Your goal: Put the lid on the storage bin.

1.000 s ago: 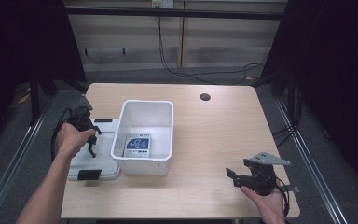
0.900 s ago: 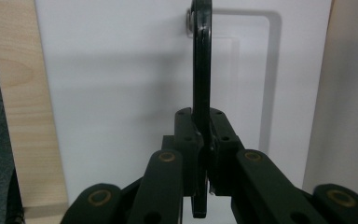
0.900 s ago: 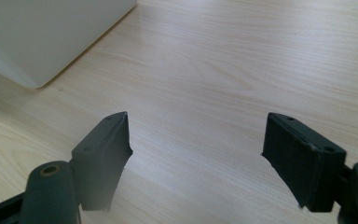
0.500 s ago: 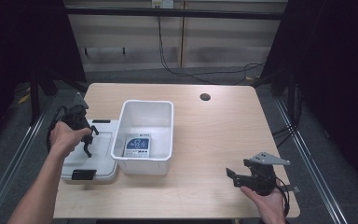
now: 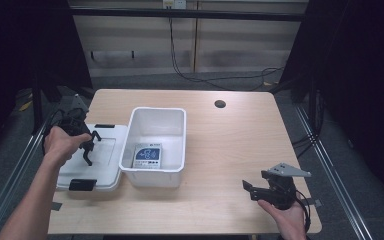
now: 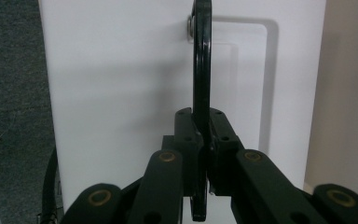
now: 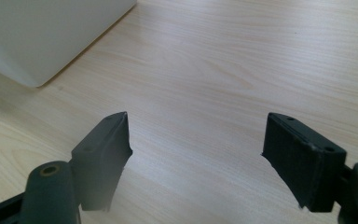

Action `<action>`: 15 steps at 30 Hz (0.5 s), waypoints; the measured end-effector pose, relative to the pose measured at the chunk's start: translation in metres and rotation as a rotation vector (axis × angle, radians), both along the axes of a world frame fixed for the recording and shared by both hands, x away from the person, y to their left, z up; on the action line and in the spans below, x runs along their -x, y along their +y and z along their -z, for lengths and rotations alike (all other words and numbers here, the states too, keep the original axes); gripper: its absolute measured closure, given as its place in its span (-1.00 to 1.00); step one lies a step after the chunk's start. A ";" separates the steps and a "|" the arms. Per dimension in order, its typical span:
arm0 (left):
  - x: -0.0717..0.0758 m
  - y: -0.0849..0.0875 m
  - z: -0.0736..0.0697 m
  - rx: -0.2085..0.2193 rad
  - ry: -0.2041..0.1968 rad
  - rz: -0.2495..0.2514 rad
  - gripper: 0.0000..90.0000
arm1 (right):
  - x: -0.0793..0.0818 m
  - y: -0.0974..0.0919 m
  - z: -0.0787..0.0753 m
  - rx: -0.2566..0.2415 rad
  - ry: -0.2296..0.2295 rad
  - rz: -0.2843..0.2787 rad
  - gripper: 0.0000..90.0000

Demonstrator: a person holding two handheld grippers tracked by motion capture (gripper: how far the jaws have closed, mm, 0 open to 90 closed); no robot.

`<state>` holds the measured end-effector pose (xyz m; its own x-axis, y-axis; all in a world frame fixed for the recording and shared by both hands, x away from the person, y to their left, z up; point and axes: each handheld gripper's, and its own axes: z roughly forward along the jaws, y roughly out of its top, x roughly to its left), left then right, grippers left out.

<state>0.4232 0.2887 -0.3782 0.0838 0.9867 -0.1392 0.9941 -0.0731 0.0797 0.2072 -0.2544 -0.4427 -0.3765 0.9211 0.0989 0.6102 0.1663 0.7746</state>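
Here one left gripper (image 6: 204, 154) pinches one lid's (image 5: 105, 150) black handle (image 6: 202, 70), one right gripper (image 7: 196, 158) gapes wide beside one tub (image 5: 155, 145).

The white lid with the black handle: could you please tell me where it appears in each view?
High view: the white lid lies flat at the table's left, beside the white bin, under the left tongs.
Left gripper view: it spans the centre behind the black handle, which those tongs clamp.
Right gripper view: not in it.
Shared landmark: the handle.
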 end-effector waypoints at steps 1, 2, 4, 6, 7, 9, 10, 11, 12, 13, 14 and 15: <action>0.001 0.001 -0.002 -0.004 -0.005 0.000 0.88 | 0.000 0.000 0.000 0.000 0.000 0.000 -0.50; 0.001 0.002 -0.004 -0.004 -0.001 0.006 0.88 | 0.000 0.000 0.000 0.001 0.000 0.000 -0.50; 0.002 0.003 -0.007 -0.006 -0.004 0.005 0.88 | 0.000 0.000 0.000 0.001 0.000 0.000 -0.50; 0.002 0.004 -0.008 -0.010 -0.003 0.011 0.88 | 0.000 0.000 0.000 0.001 0.000 0.000 -0.50; 0.002 0.005 -0.009 -0.010 -0.005 0.008 0.88 | 0.000 0.000 0.000 0.001 0.000 0.000 -0.50; 0.003 0.007 -0.012 -0.013 -0.006 0.008 0.88 | 0.000 0.000 0.000 0.001 0.000 0.001 -0.50; 0.003 0.007 -0.013 -0.013 -0.003 0.004 0.88 | 0.000 0.000 0.000 0.001 0.000 0.002 -0.50; 0.003 0.008 -0.016 -0.021 0.001 0.012 0.88 | 0.000 0.000 0.000 0.001 0.000 0.001 -0.50; 0.004 0.008 -0.017 -0.026 -0.003 0.009 0.88 | 0.000 0.000 0.000 0.001 0.000 0.002 -0.50; 0.004 0.008 -0.017 -0.036 -0.002 0.015 0.88 | 0.000 0.000 0.000 0.001 0.000 0.002 -0.50; 0.004 0.008 -0.018 -0.039 0.000 0.012 0.88 | 0.000 0.000 0.000 0.001 0.000 0.002 -0.50; 0.004 0.008 -0.018 -0.039 0.000 0.012 0.88 | 0.000 0.000 0.000 0.001 0.000 0.002 -0.50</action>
